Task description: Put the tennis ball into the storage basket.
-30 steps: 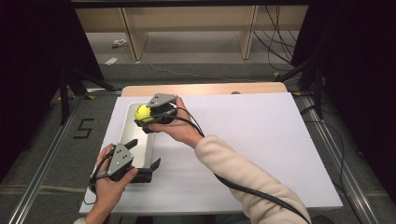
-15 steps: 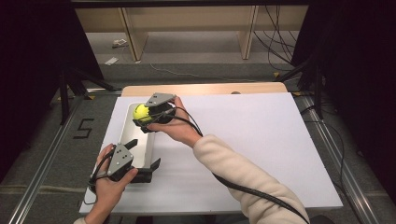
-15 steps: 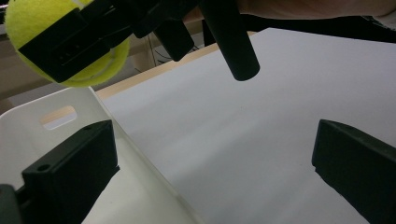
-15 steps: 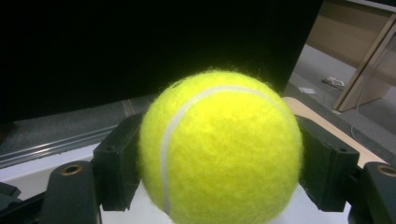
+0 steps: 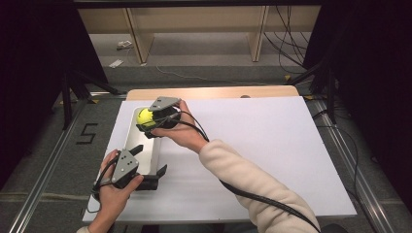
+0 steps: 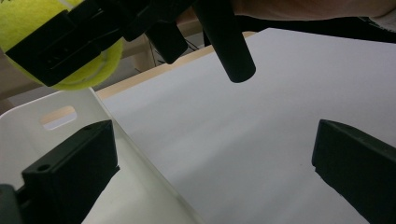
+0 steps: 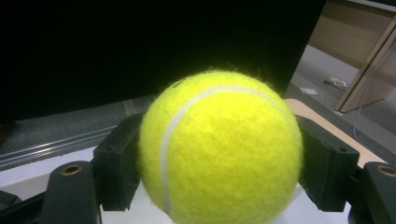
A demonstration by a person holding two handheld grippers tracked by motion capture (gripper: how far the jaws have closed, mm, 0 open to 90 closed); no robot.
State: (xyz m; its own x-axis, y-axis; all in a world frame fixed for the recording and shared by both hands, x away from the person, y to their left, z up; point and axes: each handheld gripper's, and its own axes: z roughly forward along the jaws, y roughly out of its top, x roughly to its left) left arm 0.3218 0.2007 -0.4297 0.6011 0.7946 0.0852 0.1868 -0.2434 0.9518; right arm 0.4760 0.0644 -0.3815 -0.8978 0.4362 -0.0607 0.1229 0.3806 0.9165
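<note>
A cream fleece sleeve (image 5: pixel 252 179) covers one arm; each black hand-held gripper (image 5: pixel 148 124) carries a grey plate.

Floor marking: a dark figure "5" (image 5: pixel 88 133) on the grey floor, in the high view, off the left edge of the tabletop (image 5: pixel 272 145).
Place by the claws: the "5" lies to the left of the left claw (image 5: pixel 148 162) and farther from the person than it, and to the left of the right claw (image 5: pixel 145 121), a little nearer the person than that one.
Tennis ball: the yellow ball (image 7: pixel 219 149) carries a white seam line but no readable brand or lettering.
Other text: none readable on the claws, the white tray (image 6: pixel 28 140) or the tabletop.
</note>
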